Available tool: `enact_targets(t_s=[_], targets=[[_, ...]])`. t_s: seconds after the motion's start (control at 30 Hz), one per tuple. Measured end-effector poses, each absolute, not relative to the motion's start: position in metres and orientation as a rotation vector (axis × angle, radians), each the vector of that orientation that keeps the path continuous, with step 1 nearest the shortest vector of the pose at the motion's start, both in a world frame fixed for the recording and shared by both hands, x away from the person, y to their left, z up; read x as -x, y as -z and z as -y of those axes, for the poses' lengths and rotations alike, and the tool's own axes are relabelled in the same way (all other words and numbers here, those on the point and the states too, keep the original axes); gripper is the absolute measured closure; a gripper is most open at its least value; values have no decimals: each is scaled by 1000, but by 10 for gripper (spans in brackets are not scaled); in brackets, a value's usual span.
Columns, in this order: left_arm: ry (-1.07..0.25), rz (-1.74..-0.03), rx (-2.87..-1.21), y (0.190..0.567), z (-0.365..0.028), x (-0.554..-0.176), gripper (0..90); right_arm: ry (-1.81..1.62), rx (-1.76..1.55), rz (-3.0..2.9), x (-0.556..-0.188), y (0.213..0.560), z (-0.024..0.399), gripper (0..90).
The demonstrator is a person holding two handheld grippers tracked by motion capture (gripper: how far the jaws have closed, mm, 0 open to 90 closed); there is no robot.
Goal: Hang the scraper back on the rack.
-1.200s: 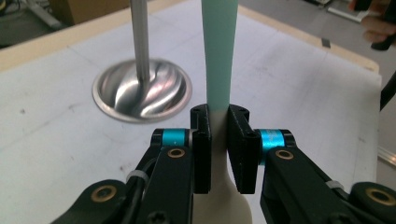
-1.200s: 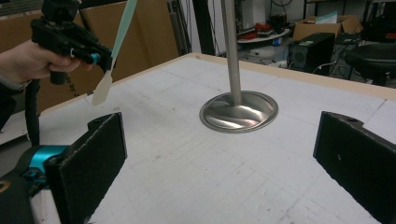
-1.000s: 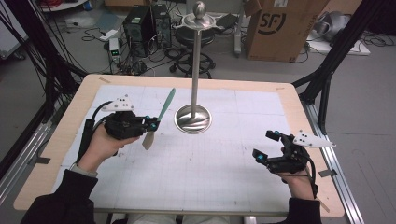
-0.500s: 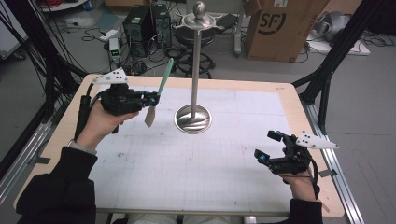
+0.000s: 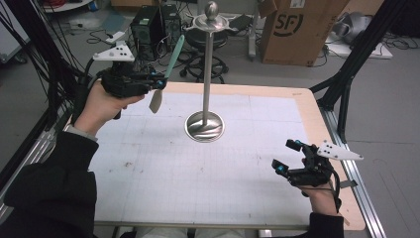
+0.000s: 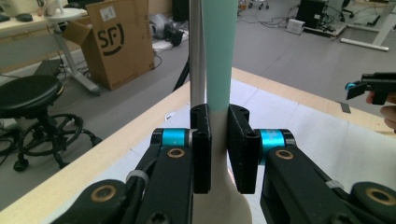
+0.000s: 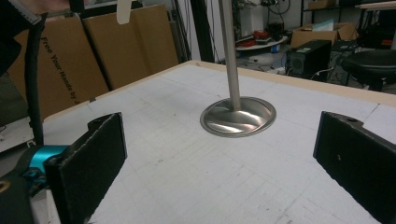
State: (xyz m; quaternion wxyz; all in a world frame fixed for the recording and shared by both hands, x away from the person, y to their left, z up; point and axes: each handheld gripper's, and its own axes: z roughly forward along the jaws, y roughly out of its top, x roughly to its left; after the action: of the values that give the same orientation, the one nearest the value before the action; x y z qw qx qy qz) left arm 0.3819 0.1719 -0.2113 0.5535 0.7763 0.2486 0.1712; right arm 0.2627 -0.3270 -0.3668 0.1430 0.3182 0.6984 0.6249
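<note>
Left gripper (image 5: 157,85) raised over table's far-left edge, clamped on mint-and-cream spatula (image 5: 168,69) tilted near metal stand (image 5: 205,94); right gripper (image 5: 289,157) spread wide, low nr table (image 5: 198,173) front-right corner.

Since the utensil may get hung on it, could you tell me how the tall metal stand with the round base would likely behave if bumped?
The tall polished metal stand looks top-heavy: a slim pole with a knobbed crosspiece high up. Its wide dished base sits flat, so it probably resists light knocks. A push near the top may tip it.
</note>
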Motion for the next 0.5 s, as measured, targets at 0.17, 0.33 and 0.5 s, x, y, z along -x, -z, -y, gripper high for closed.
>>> enact_targets(t_s=[0.17, 0.33, 0.5], targets=[[-410, -591, -1834, 207, -173, -388, 804, -1798, -919, -2007, -262, 367, 329, 16], [-408, -596, -1824, 199, -176, -394, 804, -1799, -924, -2005, -261, 367, 330, 16], [-407, -595, -1824, 200, -172, -398, 804, -1804, -922, -1996, -261, 367, 332, 16]])
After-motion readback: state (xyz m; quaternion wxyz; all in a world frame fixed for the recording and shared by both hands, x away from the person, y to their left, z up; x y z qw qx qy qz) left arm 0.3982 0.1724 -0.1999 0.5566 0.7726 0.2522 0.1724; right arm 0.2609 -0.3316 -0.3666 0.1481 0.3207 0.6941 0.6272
